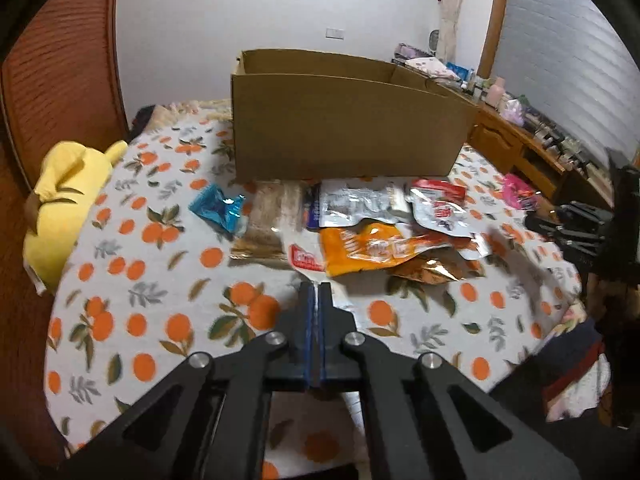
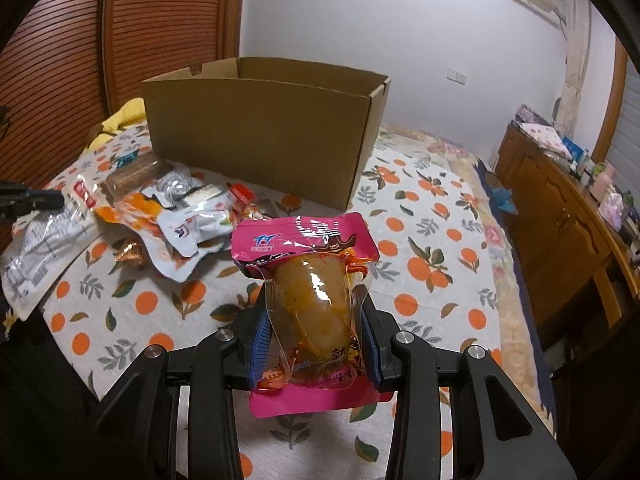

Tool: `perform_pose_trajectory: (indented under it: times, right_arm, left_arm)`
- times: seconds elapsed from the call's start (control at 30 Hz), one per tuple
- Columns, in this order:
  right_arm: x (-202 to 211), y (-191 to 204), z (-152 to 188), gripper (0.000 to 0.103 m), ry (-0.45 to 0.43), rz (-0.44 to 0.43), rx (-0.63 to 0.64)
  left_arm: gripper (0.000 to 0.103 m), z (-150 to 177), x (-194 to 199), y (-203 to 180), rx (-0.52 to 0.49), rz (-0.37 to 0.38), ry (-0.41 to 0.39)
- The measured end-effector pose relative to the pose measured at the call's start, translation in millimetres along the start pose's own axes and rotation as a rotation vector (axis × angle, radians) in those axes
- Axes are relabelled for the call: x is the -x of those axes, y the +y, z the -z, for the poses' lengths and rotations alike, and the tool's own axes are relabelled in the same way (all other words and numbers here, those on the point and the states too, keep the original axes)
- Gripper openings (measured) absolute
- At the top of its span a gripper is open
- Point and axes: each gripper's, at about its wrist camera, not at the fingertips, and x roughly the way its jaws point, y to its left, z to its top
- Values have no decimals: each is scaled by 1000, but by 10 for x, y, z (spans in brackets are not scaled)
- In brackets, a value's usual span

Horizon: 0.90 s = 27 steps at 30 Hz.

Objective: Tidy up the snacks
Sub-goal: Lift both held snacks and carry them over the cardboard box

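Pink snack packet (image 2: 306, 304) pinched upright in right claw (image 2: 316, 336), above the orange-print bedspread (image 2: 420, 240). Loose snack pile (image 1: 384, 228) lies before an open cardboard box (image 1: 344, 128). Left claw (image 1: 319, 304) pressed together, nothing visibly between its fingers, just short of the pile.

Overall light: an even, fairly dim indoor light with a cool cast is seen in both views; its source is not shown.
Glare: bright specks are thrown off the foil snack packets (image 1: 384, 220) ahead of the left gripper (image 1: 319, 292), and off the pink packet (image 2: 310, 304) clamped in the right gripper (image 2: 316, 320).
Shadows: a soft shadow is cast at the foot of the cardboard box (image 1: 344, 128), beyond the packets.
Blur: smearing is noted right of the left gripper, over the orange-print bedsheet (image 1: 152, 300).
Distortion: straight lines are bowed by the fisheye, and the corners are blacked out.
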Motion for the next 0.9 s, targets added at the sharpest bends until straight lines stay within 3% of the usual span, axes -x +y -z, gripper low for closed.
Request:
perform_pose_trajectory:
  times: [0.23,0.43,0.5,0.57,0.9]
  right_arm:
    - [-8,48,-5,38,0,-11,6]
    - [-5,44,-2,38,-2,-12,-1]
    - [5,40,-2,38,-4,-12,-2]
    - [8,32,-2,38,-6,-12,-5]
    - [2,20,3,38,-9,-18,-14]
  left_arm:
    - [0,2,-58,130,67,39,29]
    - [16,-15,-159,83,80,29,71]
    - [16,2,-186,66,78,28,79]
    - [1,26,-219,78,84,39,87]
    - [0,-23,1,-80,26,29,12]
